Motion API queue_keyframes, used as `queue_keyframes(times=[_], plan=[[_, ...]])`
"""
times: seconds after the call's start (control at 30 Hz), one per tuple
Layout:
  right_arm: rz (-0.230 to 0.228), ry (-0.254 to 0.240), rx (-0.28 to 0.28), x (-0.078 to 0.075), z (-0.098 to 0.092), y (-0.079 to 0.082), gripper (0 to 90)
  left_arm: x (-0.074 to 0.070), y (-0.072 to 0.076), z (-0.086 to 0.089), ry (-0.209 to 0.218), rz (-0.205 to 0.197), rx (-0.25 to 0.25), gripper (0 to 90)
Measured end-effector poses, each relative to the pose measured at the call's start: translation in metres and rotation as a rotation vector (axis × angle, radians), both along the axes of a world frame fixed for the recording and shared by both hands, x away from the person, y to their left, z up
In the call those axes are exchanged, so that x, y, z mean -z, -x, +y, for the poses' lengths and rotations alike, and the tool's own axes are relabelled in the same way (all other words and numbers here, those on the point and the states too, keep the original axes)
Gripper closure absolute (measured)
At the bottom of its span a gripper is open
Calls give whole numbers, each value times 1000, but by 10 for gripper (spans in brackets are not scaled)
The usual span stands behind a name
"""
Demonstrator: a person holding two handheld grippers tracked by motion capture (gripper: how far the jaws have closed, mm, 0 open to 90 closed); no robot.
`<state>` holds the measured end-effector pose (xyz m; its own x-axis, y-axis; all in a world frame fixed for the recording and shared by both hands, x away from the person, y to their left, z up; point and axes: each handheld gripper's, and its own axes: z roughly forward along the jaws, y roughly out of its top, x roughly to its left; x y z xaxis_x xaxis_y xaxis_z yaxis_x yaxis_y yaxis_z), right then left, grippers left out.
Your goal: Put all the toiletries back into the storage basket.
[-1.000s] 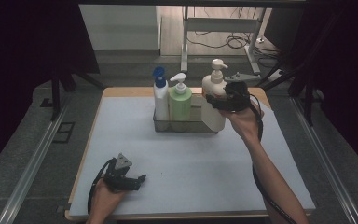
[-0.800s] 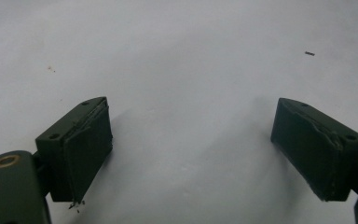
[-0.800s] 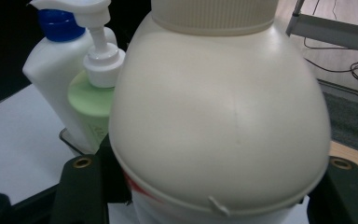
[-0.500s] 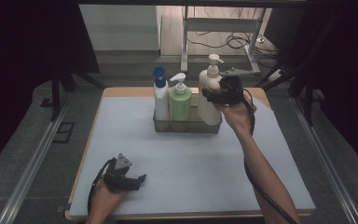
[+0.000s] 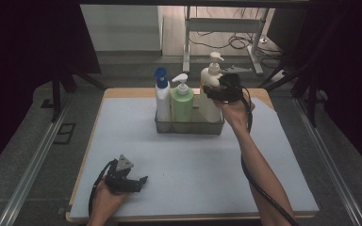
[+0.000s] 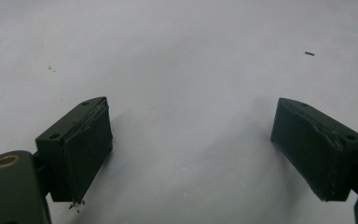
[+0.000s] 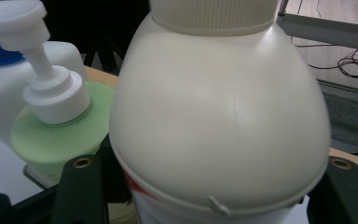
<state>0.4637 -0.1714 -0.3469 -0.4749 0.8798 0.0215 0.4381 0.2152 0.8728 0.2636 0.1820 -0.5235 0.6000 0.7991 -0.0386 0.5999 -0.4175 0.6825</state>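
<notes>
A cream pump bottle stands upright at the right end of a grey mesh basket at the back of the table. My right gripper is shut on its body from the right side. In the right gripper view the cream bottle sits between both jaws. Whether its base rests on the basket floor I cannot tell. A green pump bottle and a white bottle with a blue cap stand beside it in the basket. My left gripper rests on the mat at the front left, open, nothing between its jaws.
A pale blue mat covers the wooden table. Dark curtains hang at both sides. A metal frame and cables lie on the floor behind the table. Rails run along the floor at left and right.
My right gripper has carried the cream bottle a little left and down, from the basket's right edge to beside the green bottle. The left gripper has stayed put.
</notes>
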Motion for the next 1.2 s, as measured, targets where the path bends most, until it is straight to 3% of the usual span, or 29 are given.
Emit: queue_keyframes(times=[0.37,1.2], plan=[[8,3,23,17,-1,-10,374,0,0,0,3,1,-1,123],[26,27,37,48,1,-10,371,0,0,0,0,0,2,123]])
